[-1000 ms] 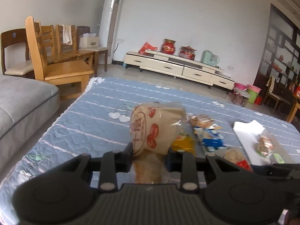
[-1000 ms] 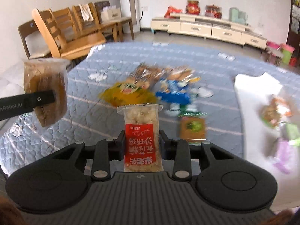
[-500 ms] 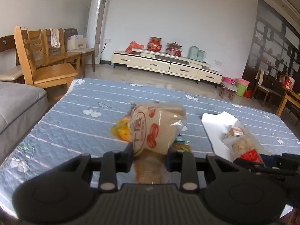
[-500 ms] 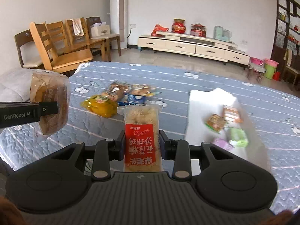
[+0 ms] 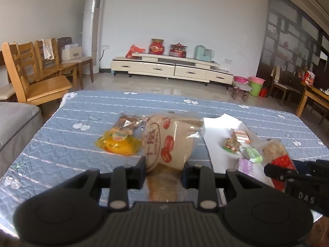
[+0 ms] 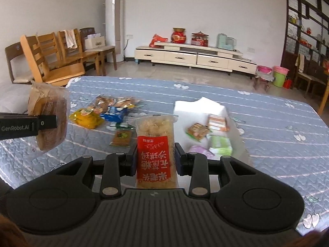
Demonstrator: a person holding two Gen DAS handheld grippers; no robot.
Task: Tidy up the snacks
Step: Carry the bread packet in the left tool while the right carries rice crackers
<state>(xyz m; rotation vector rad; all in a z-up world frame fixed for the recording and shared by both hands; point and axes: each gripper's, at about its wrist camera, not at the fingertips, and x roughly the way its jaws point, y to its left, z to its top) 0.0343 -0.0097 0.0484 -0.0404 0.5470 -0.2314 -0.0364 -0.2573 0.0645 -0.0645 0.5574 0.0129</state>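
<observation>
The left tool (image 5: 164, 169) is clamped on a bagged round bread (image 5: 170, 142), held above the quilted tabletop (image 5: 61, 144); the right tool (image 6: 155, 161) pinches a red-labelled rice snack pack (image 6: 154, 146). Both packs look light, crinkly and slick, their contents probably crushable, so a gentle mid-body hold seems wisest. Beyond lie a yellow pouch (image 6: 86, 120) and other loose packets, beside a white tray (image 6: 197, 107) holding several snacks. Farther off stand wooden chairs (image 6: 57, 61) and a low TV cabinet (image 6: 195, 56).

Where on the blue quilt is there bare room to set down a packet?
Free: the quilt right of the white tray, and its far strip. Crowded: the snack pile left of the tray, and the tray's own floor.
</observation>
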